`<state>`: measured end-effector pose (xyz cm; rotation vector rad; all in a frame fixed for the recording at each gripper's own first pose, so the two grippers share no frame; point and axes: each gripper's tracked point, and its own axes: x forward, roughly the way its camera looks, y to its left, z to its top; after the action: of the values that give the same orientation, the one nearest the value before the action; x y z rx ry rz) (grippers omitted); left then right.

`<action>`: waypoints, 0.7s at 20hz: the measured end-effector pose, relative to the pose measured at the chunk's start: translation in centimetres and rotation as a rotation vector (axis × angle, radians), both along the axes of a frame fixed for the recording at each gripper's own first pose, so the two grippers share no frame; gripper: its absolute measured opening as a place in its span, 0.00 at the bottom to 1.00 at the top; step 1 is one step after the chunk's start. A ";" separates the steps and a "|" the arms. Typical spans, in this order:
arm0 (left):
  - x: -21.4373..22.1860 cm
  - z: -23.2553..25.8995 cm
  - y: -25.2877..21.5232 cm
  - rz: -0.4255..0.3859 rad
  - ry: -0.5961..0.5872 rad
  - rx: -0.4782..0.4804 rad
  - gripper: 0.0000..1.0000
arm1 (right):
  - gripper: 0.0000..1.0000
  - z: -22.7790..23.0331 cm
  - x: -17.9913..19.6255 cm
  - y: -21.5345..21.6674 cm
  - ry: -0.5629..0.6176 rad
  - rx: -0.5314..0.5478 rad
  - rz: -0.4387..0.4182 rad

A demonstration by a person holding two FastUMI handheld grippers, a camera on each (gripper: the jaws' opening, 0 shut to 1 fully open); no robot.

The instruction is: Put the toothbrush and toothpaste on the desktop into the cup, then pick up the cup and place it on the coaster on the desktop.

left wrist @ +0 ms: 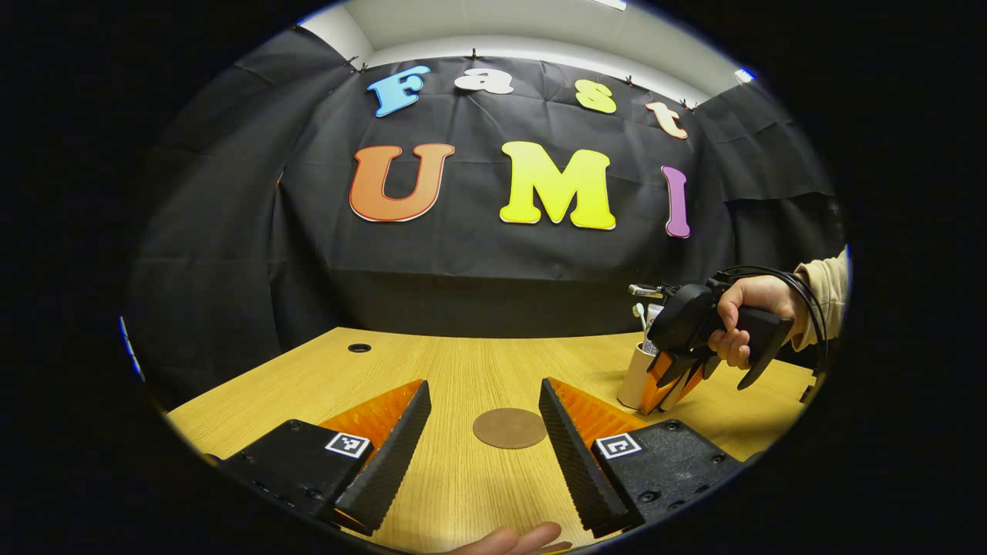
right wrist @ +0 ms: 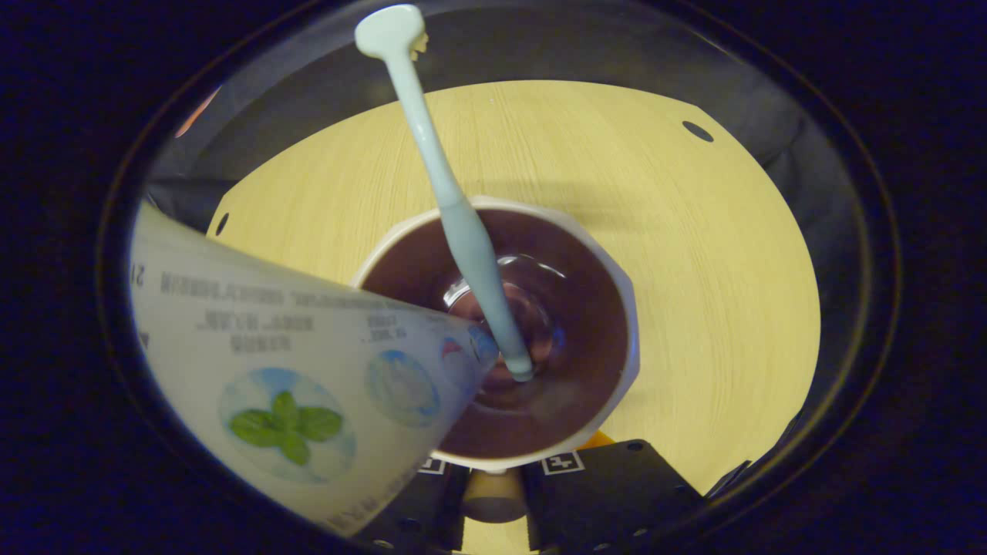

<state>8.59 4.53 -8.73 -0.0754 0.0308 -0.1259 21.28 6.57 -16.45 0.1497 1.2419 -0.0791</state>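
Note:
A beige cup [left wrist: 634, 376] stands on the desk at the right, with the toothbrush [left wrist: 639, 312] and toothpaste [left wrist: 655, 314] sticking out of its top. A hand holds my right gripper [left wrist: 672, 384] tilted down against the cup's right side. In the right gripper view I look down into the cup [right wrist: 609, 308], whose inside is dark. The pale toothbrush [right wrist: 463, 223] leans in it and the white toothpaste tube [right wrist: 285, 370] lies over its left rim. My right gripper [right wrist: 493, 493] has its jaws close together on a beige part of the cup. My left gripper [left wrist: 482, 455] is open, low over the desk. The round brown coaster [left wrist: 510, 428] lies just ahead, between its fingers.
The wooden desk [left wrist: 463, 362] has a small round hole [left wrist: 359, 348] at its back left. Behind the desk hangs the black cloth wall. A fingertip of a hand [left wrist: 513, 539] shows at the bottom edge of the left gripper view.

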 end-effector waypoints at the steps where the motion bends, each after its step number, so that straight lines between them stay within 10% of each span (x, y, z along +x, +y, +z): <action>1: -0.2 0.0 0.0 -0.004 -0.005 -0.001 0.90 | 0.30 -0.2 -0.2 0.0 -0.001 0.005 0.007; 14: -3.2 -1.9 1.2 -0.023 -0.032 0.056 0.91 | 0.28 3.4 -0.9 7.6 -0.061 -0.040 0.177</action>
<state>5.40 5.70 -10.61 -0.0172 0.0034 -0.1494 20.36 14.17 -13.00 0.0070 1.1870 0.0534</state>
